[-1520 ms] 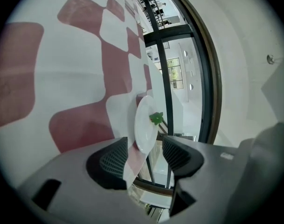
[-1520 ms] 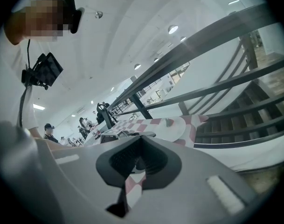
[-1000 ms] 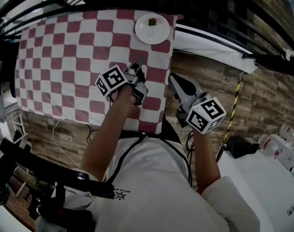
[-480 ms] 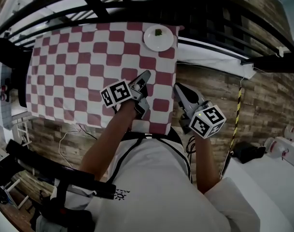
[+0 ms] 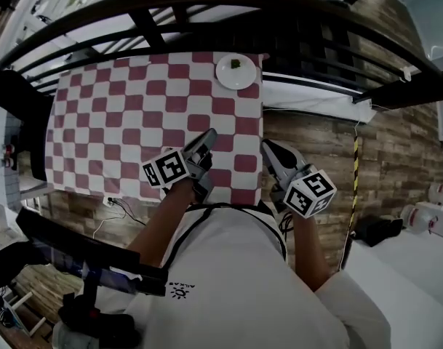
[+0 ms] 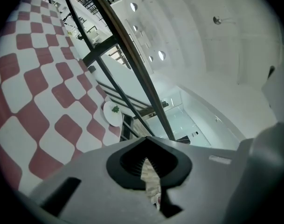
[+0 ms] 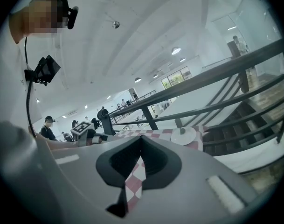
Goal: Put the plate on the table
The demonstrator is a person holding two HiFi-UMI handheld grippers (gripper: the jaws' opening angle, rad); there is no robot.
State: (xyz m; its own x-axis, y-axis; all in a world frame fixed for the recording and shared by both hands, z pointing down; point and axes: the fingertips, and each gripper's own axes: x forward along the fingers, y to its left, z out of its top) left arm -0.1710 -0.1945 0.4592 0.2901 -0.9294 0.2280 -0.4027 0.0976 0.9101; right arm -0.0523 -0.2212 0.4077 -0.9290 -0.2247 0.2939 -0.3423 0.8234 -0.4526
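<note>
In the head view, the plate [image 5: 236,72] is seen lying flat on the checked cloth of the table [image 5: 119,115], at the table's 1 o'clock corner, with a small green morsel [image 5: 236,63] on it. It is touched by nothing. The left gripper [image 5: 209,134] is held over the near edge of the cloth at about 5 o'clock, and the right gripper [image 5: 269,146] just beyond that edge, over the wooden floor [image 5: 316,129]. Compared with a second ago, both tools have been drawn back toward the body and raised, so that they are now well apart from the plate, while the plate has been left in the same corner. A black railing [image 5: 206,6] is seen across the top at 12 o'clock

In the left gripper view, the left gripper [image 6: 145,161] is clenched on nothing: only a thin slit is left between the jaws. The plate [image 6: 111,115] is seen past it at about 10 o'clock, on the table [image 6: 34,92] beside the railing [image 6: 128,45]

In the right gripper view, the right gripper [image 7: 141,154] is likewise pressed together and empty, with only cloth glimpsed through the slit. The plate [image 7: 183,136] is seen at about 2 o'clock on the far corner of the table [image 7: 153,133]

From this the plate is judged already set down and let go, so the placing is taken as done and only the withdrawal of the tools is left
</note>
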